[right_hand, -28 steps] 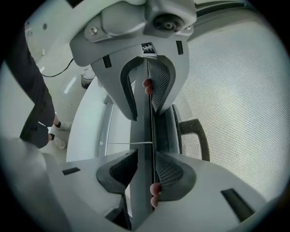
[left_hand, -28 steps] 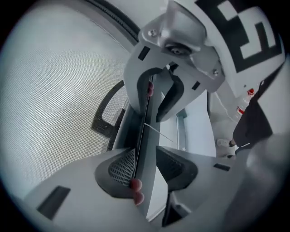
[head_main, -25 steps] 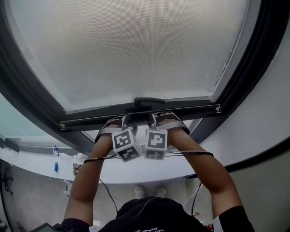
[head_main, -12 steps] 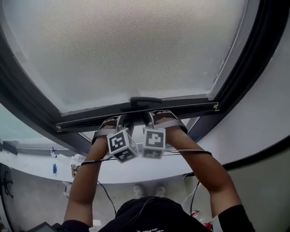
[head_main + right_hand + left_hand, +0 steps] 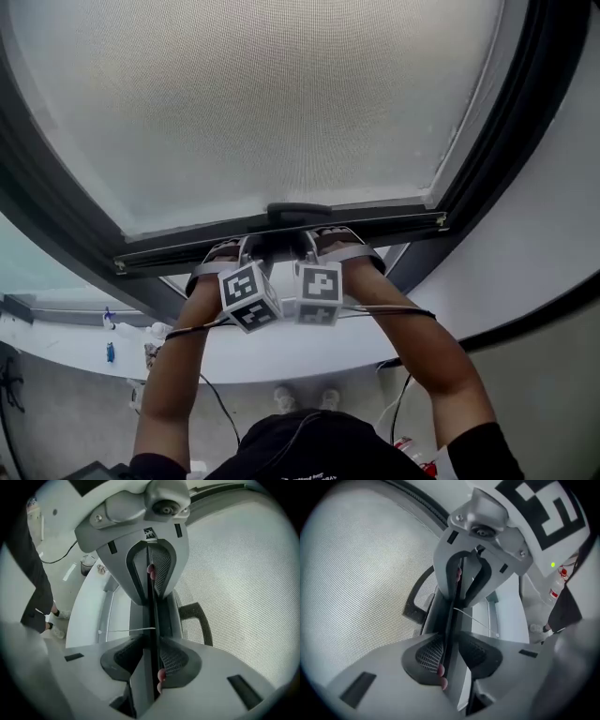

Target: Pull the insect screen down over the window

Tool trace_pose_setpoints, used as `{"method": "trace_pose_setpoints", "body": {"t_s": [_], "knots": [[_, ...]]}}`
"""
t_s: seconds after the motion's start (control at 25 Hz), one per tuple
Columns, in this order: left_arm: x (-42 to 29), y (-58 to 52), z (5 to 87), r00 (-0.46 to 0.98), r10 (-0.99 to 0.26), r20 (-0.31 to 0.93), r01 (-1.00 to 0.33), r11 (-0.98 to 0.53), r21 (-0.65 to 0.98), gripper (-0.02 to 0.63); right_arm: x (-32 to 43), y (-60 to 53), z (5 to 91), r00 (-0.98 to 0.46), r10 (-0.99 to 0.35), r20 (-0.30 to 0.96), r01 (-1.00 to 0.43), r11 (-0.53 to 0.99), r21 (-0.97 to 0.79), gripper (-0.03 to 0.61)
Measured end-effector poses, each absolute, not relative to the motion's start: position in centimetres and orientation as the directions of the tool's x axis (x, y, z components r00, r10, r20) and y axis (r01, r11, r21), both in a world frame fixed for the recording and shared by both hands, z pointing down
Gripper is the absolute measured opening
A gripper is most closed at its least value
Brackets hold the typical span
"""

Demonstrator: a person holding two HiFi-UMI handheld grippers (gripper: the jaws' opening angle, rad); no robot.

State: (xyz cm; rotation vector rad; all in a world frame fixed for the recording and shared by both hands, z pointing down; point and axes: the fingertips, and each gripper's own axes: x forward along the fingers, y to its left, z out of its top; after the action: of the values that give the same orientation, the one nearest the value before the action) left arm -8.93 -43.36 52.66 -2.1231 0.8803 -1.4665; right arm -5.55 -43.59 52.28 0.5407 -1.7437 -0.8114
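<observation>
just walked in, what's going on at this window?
A person is working the insect screen with a gripper in each hand. The left gripper and right gripper sit side by side just below the screen's handle. Each has the thin edge of the bottom bar clamped between its pads, and the left one's jaws are closing on it. The bar has not yet reached the bottom of the window frame; a gap shows beneath it.

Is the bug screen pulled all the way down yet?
Not yet. Its bottom bar sits above the white ledge, with bare window showing between.
</observation>
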Motion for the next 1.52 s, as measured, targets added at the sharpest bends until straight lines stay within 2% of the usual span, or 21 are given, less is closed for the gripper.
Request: {"method": "trace_pose_setpoints", "body": {"t_s": [0.8,1.16,1.36,1.52], "knots": [[-9.3,-43.0,52.3,0.2,-0.777,0.596,-0.248,-0.629,-0.736,0.097,-5.5,-43.3,52.3,-0.331,-0.753,0.569,-0.001,0.603,0.798,0.109],[-9.4,-42.3,50.9,0.206,-0.817,0.538,-0.299,-0.576,-0.761,0.098,-5.3,-42.6,51.2,-0.356,-0.772,0.527,-0.028,0.573,0.819,0.11],[-8.8,-41.1,49.3,0.267,-0.826,0.497,-0.469,-0.562,-0.682,0.098,-4.2,-41.9,49.5,-0.389,-0.788,0.478,-0.118,0.557,0.822,0.11],[-9.0,-40.4,47.1,0.254,-0.884,0.392,-0.629,-0.459,-0.627,0.098,-3.3,-41.2,47.5,-0.445,-0.801,0.4,-0.31,0.557,0.771,0.109]]}}
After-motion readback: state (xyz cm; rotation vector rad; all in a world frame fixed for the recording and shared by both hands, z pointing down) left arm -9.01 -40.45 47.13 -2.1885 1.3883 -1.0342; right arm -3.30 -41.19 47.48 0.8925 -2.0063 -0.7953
